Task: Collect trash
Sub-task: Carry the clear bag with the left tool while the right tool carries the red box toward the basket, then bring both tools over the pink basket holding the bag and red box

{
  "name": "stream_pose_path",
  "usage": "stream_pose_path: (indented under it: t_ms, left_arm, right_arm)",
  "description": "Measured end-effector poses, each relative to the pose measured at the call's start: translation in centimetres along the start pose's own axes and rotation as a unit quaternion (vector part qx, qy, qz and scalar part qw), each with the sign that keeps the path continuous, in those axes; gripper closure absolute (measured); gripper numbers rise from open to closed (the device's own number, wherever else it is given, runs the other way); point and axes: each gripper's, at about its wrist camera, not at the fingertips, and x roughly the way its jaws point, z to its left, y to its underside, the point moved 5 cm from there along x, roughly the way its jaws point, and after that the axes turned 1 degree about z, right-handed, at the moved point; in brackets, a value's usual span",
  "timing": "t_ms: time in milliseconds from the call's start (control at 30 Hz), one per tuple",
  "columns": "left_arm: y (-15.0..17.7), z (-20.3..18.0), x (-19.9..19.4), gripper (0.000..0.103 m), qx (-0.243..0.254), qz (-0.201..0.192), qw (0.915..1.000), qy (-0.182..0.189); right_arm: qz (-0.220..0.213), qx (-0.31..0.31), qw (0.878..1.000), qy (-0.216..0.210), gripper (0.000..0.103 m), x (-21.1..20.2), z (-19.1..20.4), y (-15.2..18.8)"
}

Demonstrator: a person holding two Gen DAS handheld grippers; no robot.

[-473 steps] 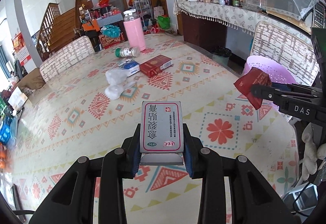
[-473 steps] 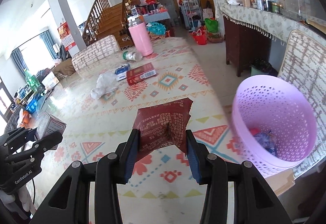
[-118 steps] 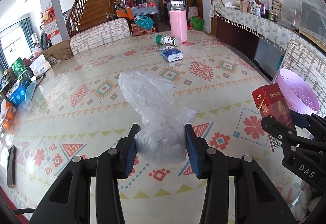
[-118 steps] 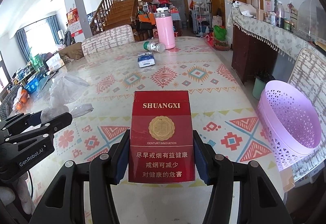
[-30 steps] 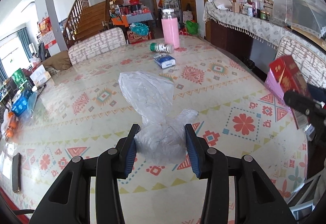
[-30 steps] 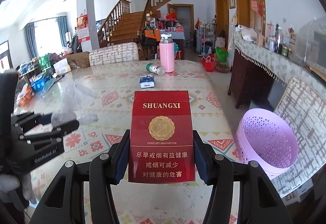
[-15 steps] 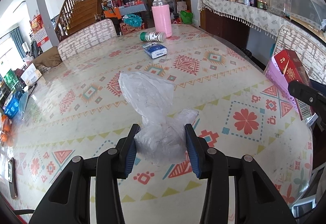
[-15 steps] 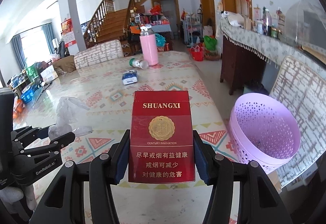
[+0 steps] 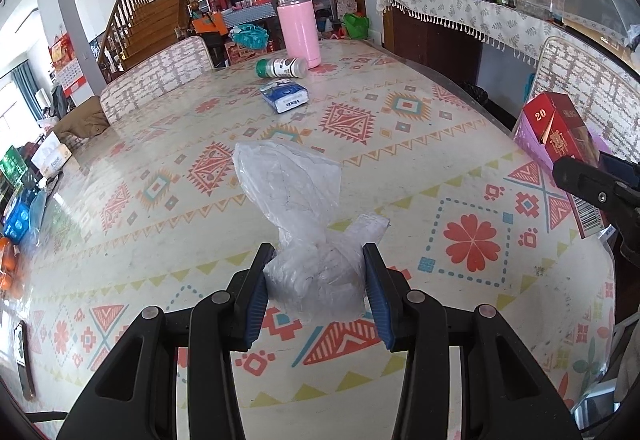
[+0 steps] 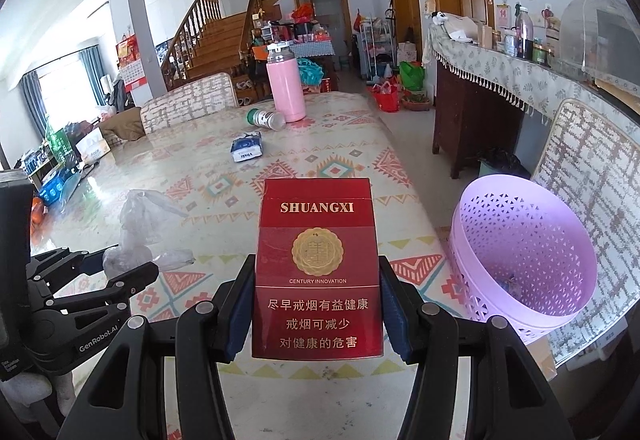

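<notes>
Fingers of the right gripper (image 10: 318,306) pinch a red cigarette carton (image 10: 317,268) by its two narrow sides, holding it upright with the printed face toward the camera; this grip likely keeps the carton steady for a drop. To the right of these fingers and slightly beyond, the purple perforated basket (image 10: 524,252) stands open beside the table (image 10: 340,144) edge, not yet under the carton. Fingers of the left gripper (image 9: 316,286) squeeze the bunched lower part of a clear plastic bag (image 9: 296,196), the loose upper part rising ahead. Far beyond lie a blue tissue pack (image 9: 285,99), a toppled jar (image 9: 282,67) and a pink flask (image 9: 299,27).
</notes>
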Motion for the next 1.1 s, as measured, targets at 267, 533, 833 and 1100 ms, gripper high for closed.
stream_pose_path:
  t_ms: [267,533,833,1100]
  left_arm:
    - [-0.3,-1.1,-0.1,0.060,0.013,-0.001,0.9999,0.000]
    - [-1.2,-3.4,-0.1,0.060,0.036,-0.006,0.9993,0.010]
    - [-2.5,-6.7,-0.6,0.060,0.071,-0.019,0.9970,0.021]
    - [-3.4,-8.7,-0.5,0.060,0.084,-0.021,0.9954,0.041]
  right_arm:
    - [0.000,0.010,1.000,0.000,0.043,0.0,-1.2,0.4]
    - [-0.006,0.025,1.000,0.008,0.043,-0.8,-3.0,0.3]
    - [-0.016,0.045,0.999,0.021,0.043,-1.9,-5.7,0.3]
    - [-0.020,0.057,0.998,0.035,0.043,-2.8,-8.2,0.2]
